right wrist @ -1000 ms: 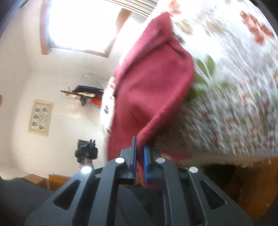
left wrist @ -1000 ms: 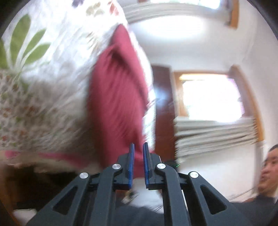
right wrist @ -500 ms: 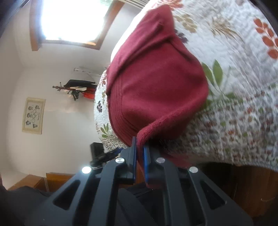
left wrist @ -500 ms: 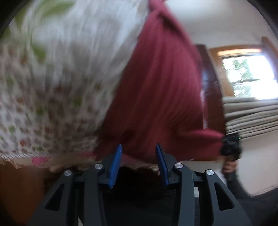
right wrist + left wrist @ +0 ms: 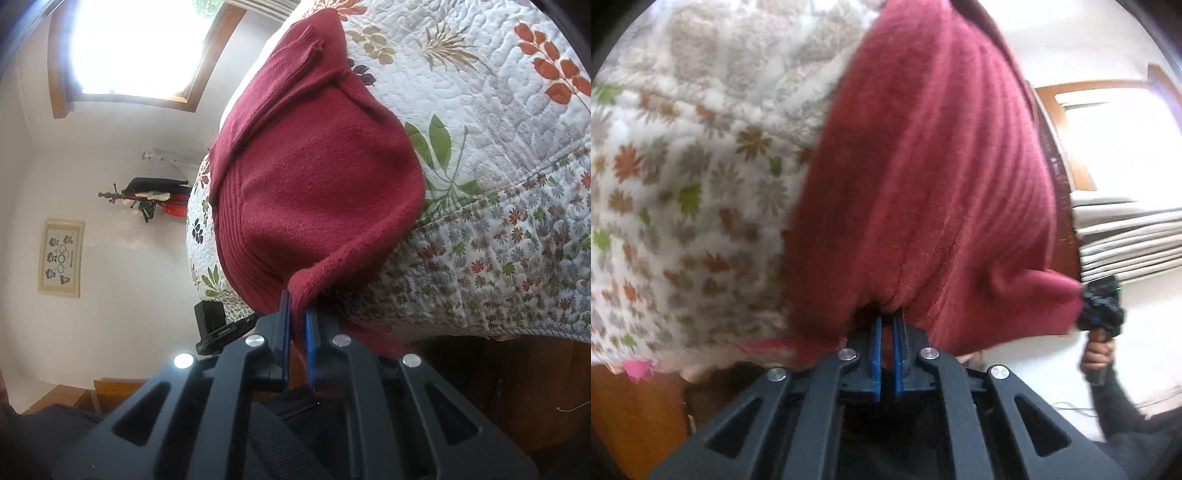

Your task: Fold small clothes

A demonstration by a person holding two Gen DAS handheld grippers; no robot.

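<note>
A dark red knitted garment [image 5: 931,166] lies on a floral quilt [image 5: 683,166], its lower edge hanging over the bed's side. My left gripper [image 5: 886,325] is shut on the ribbed hem, which bunches at the fingertips. In the same view a hand holds my right gripper [image 5: 1099,308] at the garment's far corner. The right wrist view shows the right gripper [image 5: 298,310] shut on that corner of the garment [image 5: 314,177], lifted slightly off the quilt [image 5: 498,110]. The left gripper [image 5: 218,328] shows small at the hem's other end.
A wooden bed frame [image 5: 517,387] runs under the quilt's edge. Bright windows [image 5: 136,48] glare in both views. A coat rack [image 5: 147,192] and a framed picture [image 5: 61,258] are on the far wall. Pale stacked layers [image 5: 1126,236] lie beyond the bed.
Half a second ago my left gripper stood open at the hem; now it is shut on it. The right gripper has kept its hold on the corner, and the blur has settled.
</note>
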